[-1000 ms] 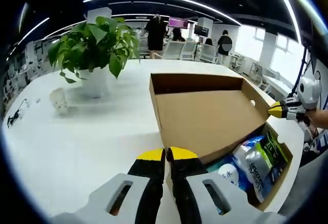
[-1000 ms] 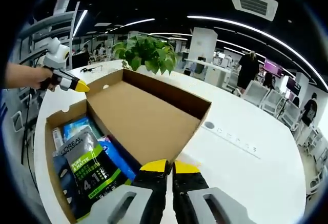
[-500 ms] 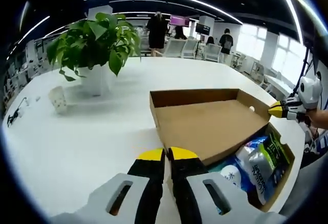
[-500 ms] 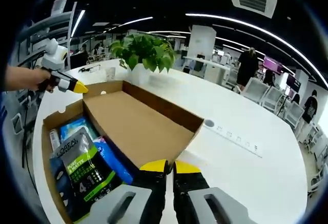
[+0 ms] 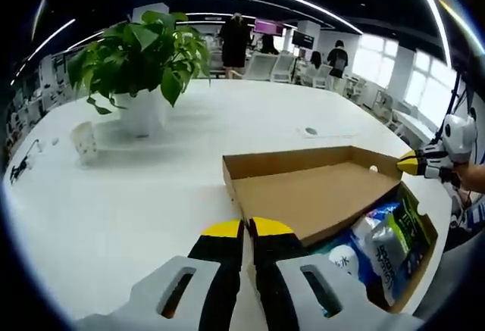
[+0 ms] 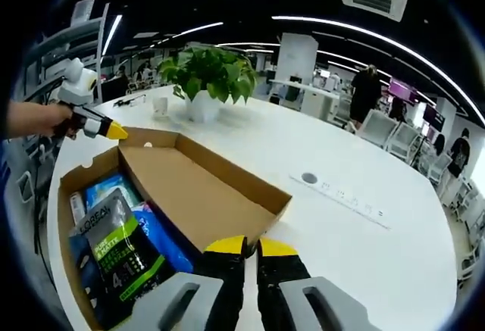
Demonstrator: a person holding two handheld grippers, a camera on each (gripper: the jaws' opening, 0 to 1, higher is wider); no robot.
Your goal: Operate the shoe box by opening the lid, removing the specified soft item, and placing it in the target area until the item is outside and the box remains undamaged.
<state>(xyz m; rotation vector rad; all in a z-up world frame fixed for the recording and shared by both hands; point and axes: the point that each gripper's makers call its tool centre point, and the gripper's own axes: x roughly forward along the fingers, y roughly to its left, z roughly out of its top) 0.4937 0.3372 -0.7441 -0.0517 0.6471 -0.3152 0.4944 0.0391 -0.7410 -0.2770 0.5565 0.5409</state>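
The brown cardboard shoe box stands open on the white table. Its hinged lid leans back low, inside face up. My left gripper is shut on one front corner of the lid and comes into the right gripper view as a yellow-tipped tool in a hand. The right gripper is shut on the other front corner and comes into the left gripper view. Inside the box lie a black-and-green soft pack, blue packs and a white-and-blue pouch.
A potted green plant and a small white cup stand on the white table. A round port and a power strip sit in the tabletop. People and chairs are far behind.
The lid has swung further back and down toward the table, from steeply raised to nearly flat. Both grippers stayed shut on its corners and followed it.
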